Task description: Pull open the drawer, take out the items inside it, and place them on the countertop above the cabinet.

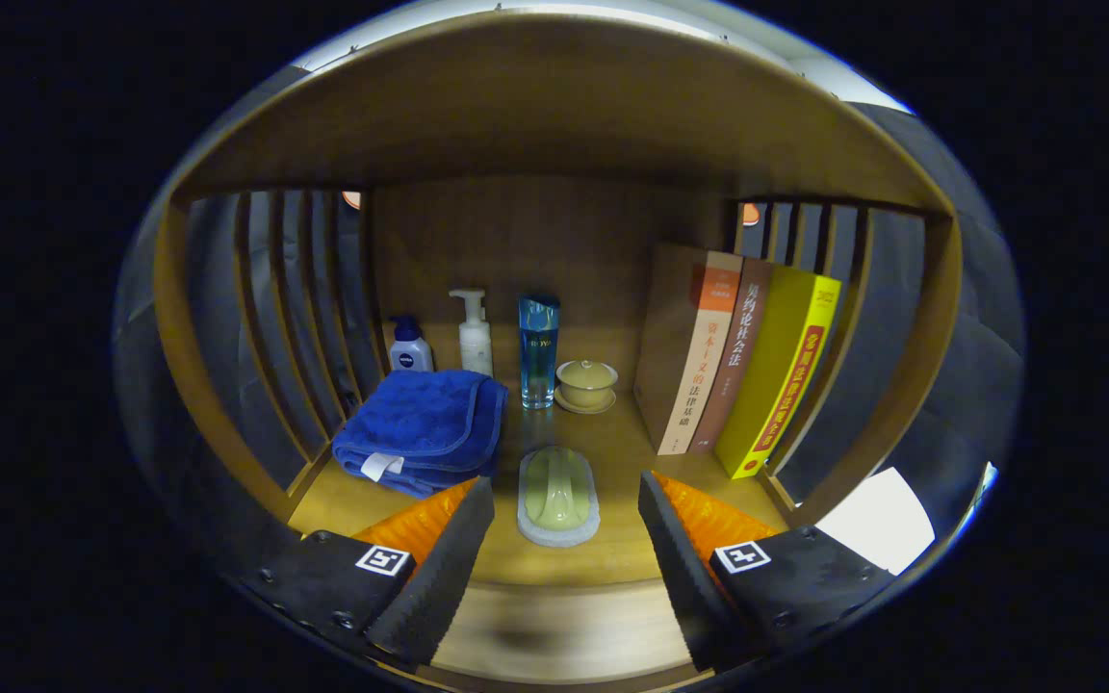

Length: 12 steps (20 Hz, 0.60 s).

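My gripper [564,500] is open, its two fingers spread wide over the front edge of the wooden countertop [612,563]. A pale green brush on a white pad [557,497] lies on the countertop between the fingertips, touching neither. A folded blue towel [425,428] lies just beyond the left finger [444,563]. The drawer is hidden below the fingers.
At the back of the shelf stand a small blue-capped bottle [410,348], a white pump bottle [474,337], a tall blue bottle [537,352] and a lidded beige cup on a saucer [586,384]. Three books [737,361] lean at the right. Slatted wooden sides [285,318] and a top board enclose the space.
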Each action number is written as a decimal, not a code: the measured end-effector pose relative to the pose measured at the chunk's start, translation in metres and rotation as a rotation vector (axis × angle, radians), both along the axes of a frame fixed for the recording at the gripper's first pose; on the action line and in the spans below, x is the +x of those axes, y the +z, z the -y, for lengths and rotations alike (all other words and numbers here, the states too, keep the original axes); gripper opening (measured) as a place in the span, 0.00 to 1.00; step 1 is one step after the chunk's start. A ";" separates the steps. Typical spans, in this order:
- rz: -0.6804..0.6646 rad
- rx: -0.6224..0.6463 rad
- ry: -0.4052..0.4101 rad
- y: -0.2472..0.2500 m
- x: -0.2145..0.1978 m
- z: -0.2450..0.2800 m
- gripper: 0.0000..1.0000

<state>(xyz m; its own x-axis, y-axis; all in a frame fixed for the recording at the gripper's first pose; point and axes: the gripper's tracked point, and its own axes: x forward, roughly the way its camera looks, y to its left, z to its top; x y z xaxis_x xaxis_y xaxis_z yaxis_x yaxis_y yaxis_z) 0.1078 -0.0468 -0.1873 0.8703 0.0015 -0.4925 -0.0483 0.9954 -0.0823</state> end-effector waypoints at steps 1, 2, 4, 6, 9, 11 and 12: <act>0.015 -0.005 0.001 0.005 -0.012 0.001 0.99; 0.027 -0.005 -0.003 0.009 -0.024 0.002 0.99; 0.050 0.020 -0.016 0.014 -0.047 0.004 0.99; 0.053 0.041 -0.014 0.012 -0.070 0.005 0.99; 0.083 0.040 -0.027 0.007 -0.104 0.012 0.99; 0.105 0.032 -0.028 0.004 -0.130 0.013 0.99; 0.118 0.028 -0.025 0.003 -0.145 0.015 0.99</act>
